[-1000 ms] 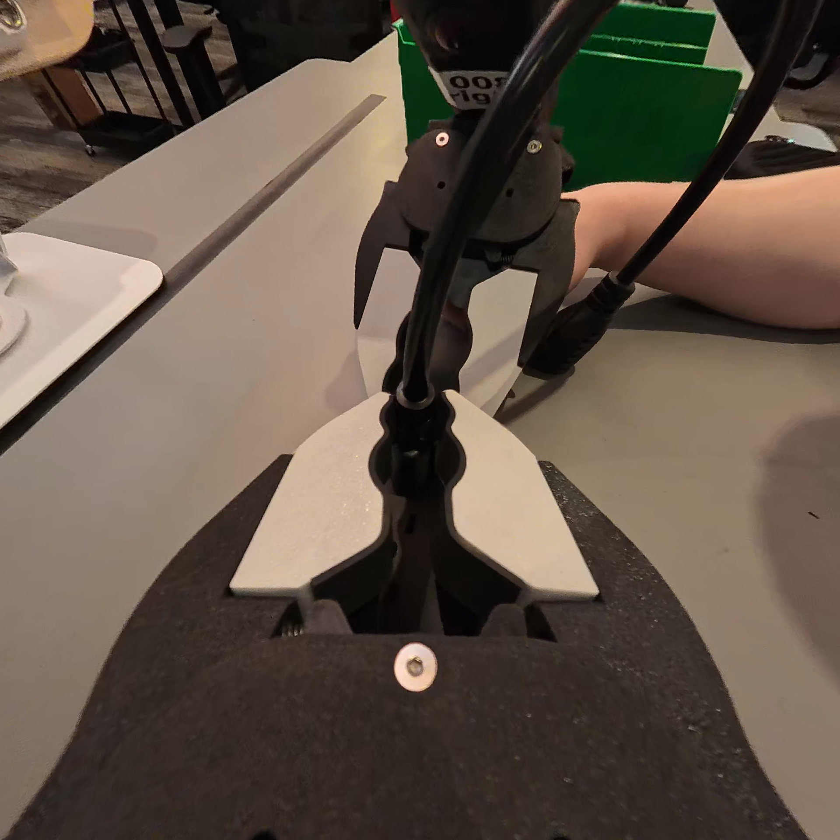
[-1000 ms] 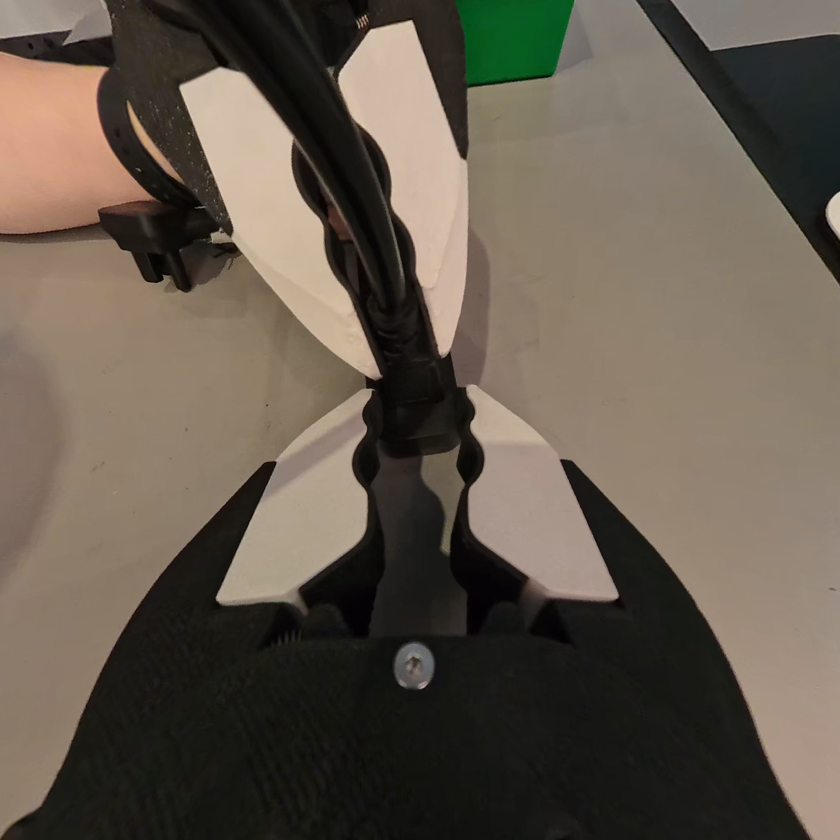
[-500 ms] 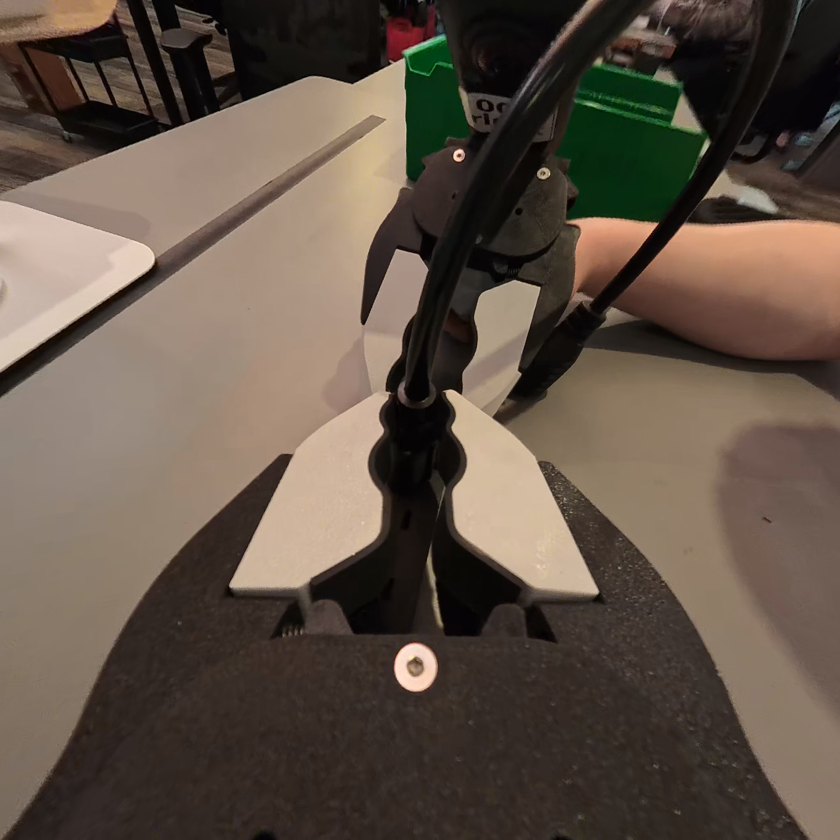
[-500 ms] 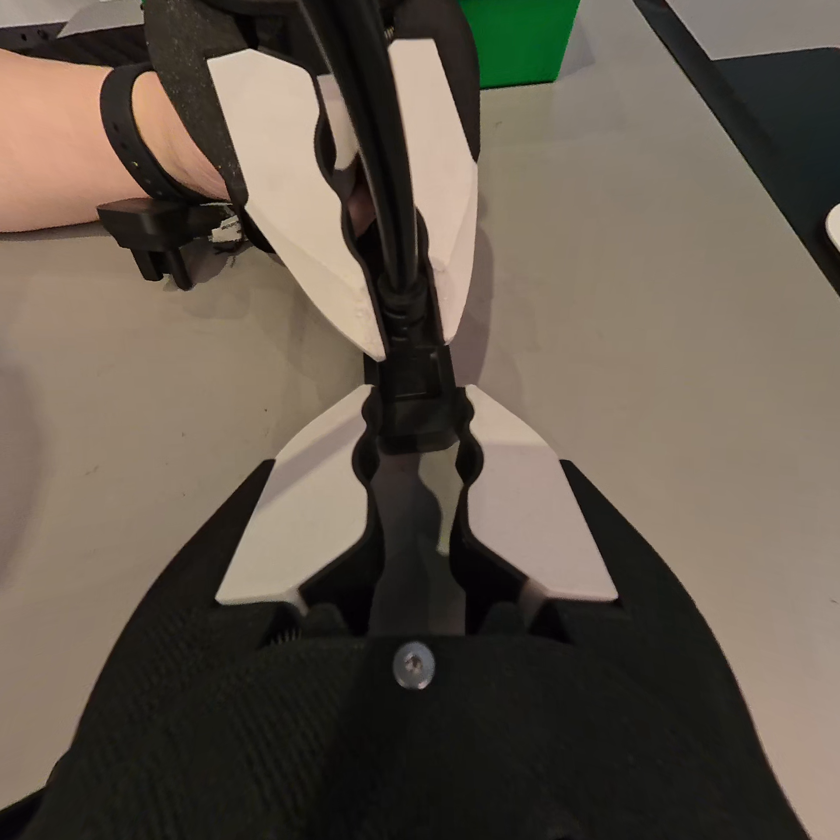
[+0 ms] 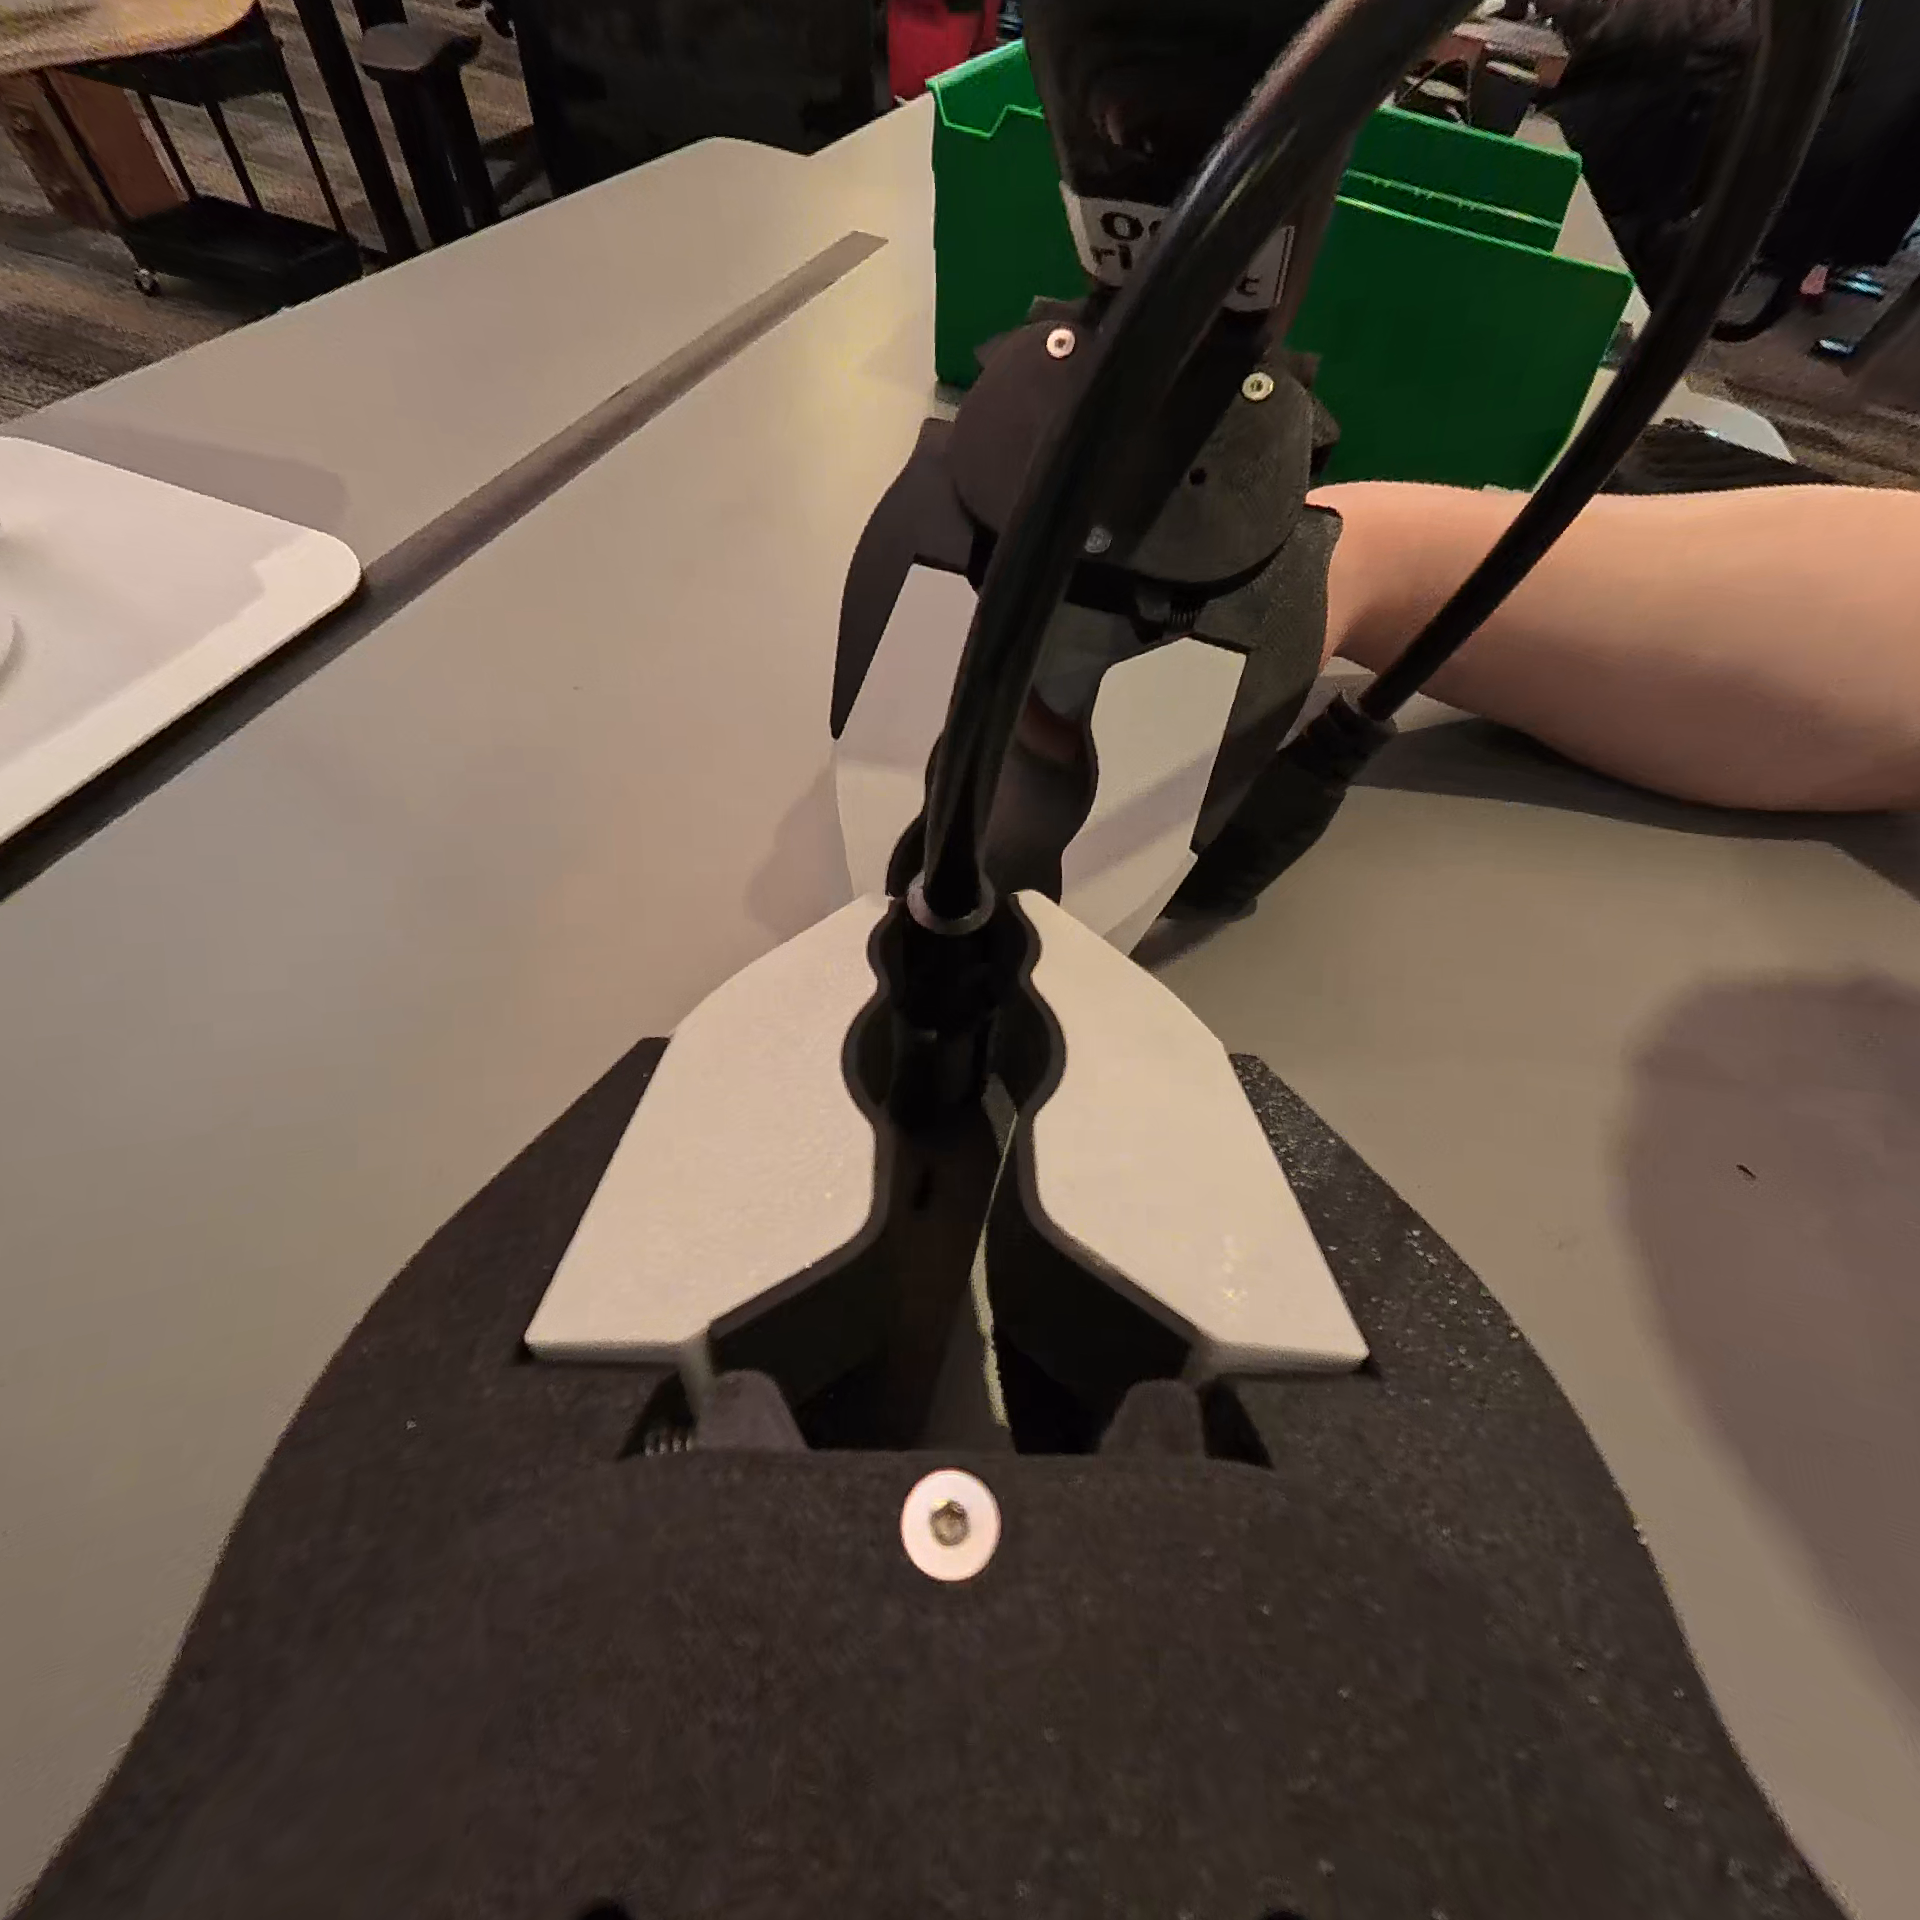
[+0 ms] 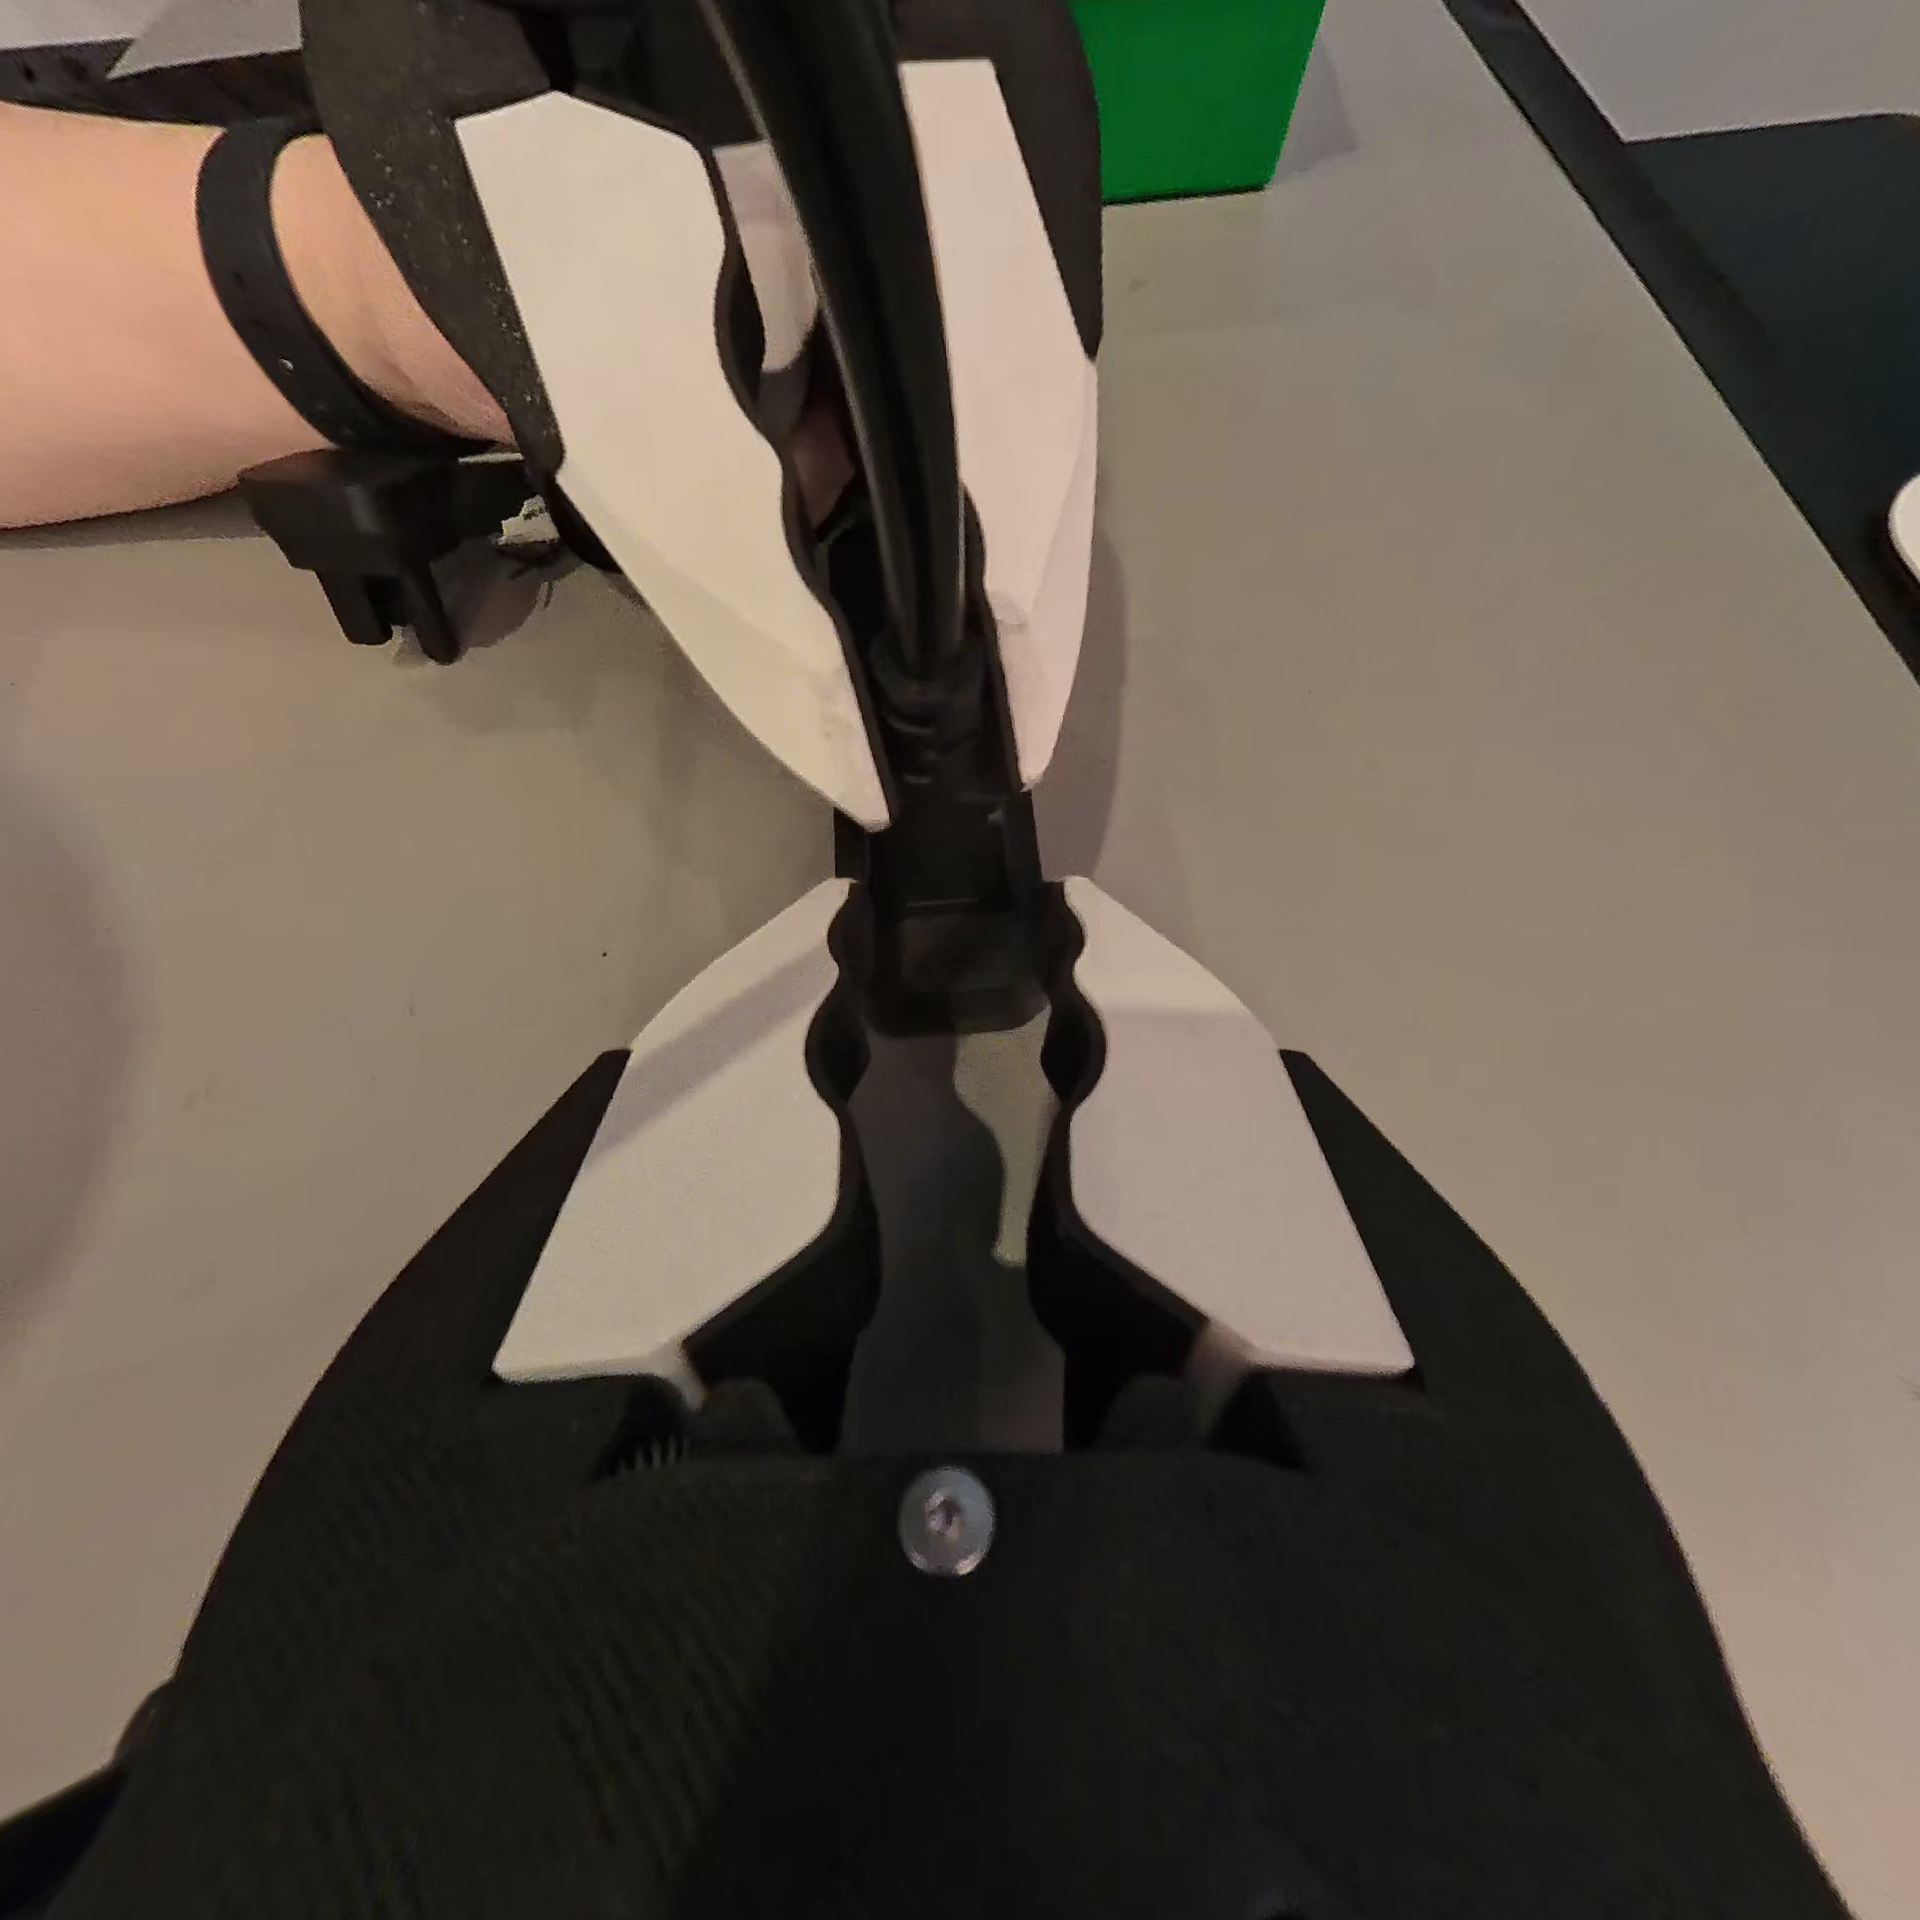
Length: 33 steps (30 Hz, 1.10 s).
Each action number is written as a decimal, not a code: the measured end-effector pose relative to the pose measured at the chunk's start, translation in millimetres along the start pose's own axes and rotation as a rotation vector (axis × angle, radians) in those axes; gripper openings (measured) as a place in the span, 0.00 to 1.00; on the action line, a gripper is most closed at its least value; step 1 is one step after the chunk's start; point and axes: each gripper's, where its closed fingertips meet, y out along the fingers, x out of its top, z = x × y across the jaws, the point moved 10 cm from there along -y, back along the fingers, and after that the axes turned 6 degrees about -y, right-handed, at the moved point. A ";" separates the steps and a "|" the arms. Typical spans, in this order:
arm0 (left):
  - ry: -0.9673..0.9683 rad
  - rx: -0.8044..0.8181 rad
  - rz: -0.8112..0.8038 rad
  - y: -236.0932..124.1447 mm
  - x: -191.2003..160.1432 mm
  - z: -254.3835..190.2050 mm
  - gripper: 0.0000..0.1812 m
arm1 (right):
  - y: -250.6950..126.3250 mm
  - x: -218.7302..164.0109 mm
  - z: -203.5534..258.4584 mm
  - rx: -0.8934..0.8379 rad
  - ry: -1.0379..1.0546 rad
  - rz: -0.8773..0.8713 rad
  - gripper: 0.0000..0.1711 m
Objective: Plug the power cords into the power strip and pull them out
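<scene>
My left gripper (image 5: 951,925) is shut on the black plug (image 5: 940,997) of a power cord (image 5: 1039,520), which arcs up and away. My right gripper (image 6: 956,925) faces it tip to tip and is shut on a black socket block (image 6: 951,940) that the plug meets. In the right wrist view the left gripper (image 6: 951,790) comes down from above onto the plug's ribbed collar (image 6: 930,707). In the left wrist view the right gripper (image 5: 1023,862) stands just behind the plug. Whether the plug sits fully in the block is hidden.
A second black cord ends in a loose plug on the grey table (image 5: 520,727), beside the right gripper (image 5: 1273,821), and it also shows in the right wrist view (image 6: 384,561). A green bin (image 5: 1455,353) stands behind. A white tray (image 5: 135,613) lies far left. A person's forearm (image 5: 1662,644) rests on the table.
The left gripper has tilted more upright and drawn back slightly from the right gripper, so more of the black block shows between the tips. Both grips have held.
</scene>
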 end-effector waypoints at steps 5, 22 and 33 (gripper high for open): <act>0.013 -0.050 -0.032 1.4 -3.1 1.2 0.09 | -0.8 0.5 1.5 0.001 -0.015 -0.005 0.21; -0.008 -0.064 -0.003 9.4 -4.3 1.5 0.21 | 2.7 4.7 8.2 -0.003 0.018 -0.016 0.17; -0.026 -0.024 -0.003 11.6 -1.3 -1.5 0.11 | 1.5 3.2 9.5 -0.045 0.013 -0.010 0.18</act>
